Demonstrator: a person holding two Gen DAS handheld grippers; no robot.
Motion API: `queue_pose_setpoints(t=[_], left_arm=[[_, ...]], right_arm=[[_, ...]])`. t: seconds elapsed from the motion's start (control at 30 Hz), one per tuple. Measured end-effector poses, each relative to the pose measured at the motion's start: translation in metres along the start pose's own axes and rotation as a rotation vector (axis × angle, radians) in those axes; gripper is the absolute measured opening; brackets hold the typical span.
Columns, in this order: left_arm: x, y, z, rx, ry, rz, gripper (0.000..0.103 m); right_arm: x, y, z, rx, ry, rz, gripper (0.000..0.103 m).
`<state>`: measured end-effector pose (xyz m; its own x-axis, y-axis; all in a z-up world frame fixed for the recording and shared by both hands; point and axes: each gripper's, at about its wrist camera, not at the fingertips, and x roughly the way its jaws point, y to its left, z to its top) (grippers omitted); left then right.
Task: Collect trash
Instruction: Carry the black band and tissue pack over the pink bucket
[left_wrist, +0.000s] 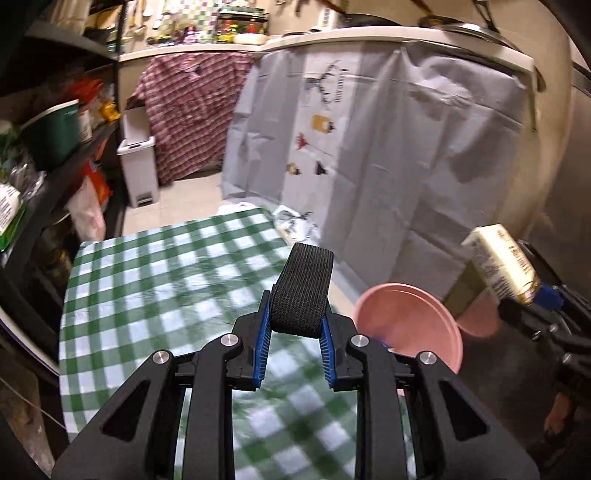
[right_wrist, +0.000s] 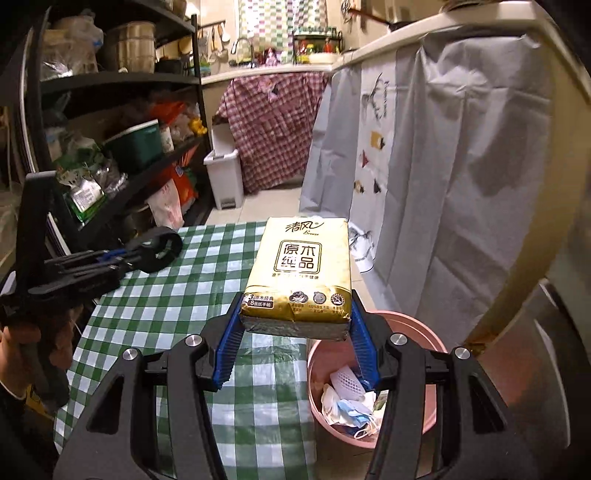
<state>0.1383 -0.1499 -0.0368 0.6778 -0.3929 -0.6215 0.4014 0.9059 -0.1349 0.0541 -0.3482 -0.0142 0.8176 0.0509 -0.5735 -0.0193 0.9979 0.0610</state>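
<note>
Both jaws are gripping loads. Left gripper (left_wrist: 295, 325) is clamping a black elastic band (left_wrist: 303, 291) between its blue pads, the loop sticking up and forward past the fingertips. Right gripper (right_wrist: 295, 332) is pinching a gold tissue pack (right_wrist: 301, 273) by its near end, so most of the pack is cantilevering out over the table and blocking centre frame in the right wrist view.

Why held this way, my read: both items are probably being carried off the table toward the pink bin (right_wrist: 417, 325). End grip on the pack is leaving its far end free to drop in first; the band is soft, so a narrow pinch is enough.

Bin is sitting at lower right in both views, just beside the table edge and below it, already holding crumpled paper, a face mask and a white perforated piece. Right gripper is partly overlapping the bin rim in frame; left one is sitting further left, over the green checked cloth (left_wrist: 155, 295).

Around: cloth looking bare where visible. Shelving (right_wrist: 110, 110) is filling the left side, a white pedal bin (left_wrist: 138, 166) is standing at upper left by a red plaid cloth, and a grey sheet (left_wrist: 406, 147) is hanging across the right.

In the way — the two grippers themselves are converging on one bin mouth, and the pack is hiding part of the rim.
</note>
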Motion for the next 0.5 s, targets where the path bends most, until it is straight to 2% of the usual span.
queue_pose_setpoints(t=[0.23, 0.5], left_arm=[[-0.002, -0.058, -0.006, 0.041, 0.009, -0.054, 0.023], [0.009, -0.107, -0.006, 0.097, 0.026, -0.08, 0.023]], right_arm=[[-0.02, -0.027, -0.023, 0.047, 0.006, -0.044, 0.054], [-0.017, -0.07, -0.039, 0.097, 0.047, -0.103, 0.054]])
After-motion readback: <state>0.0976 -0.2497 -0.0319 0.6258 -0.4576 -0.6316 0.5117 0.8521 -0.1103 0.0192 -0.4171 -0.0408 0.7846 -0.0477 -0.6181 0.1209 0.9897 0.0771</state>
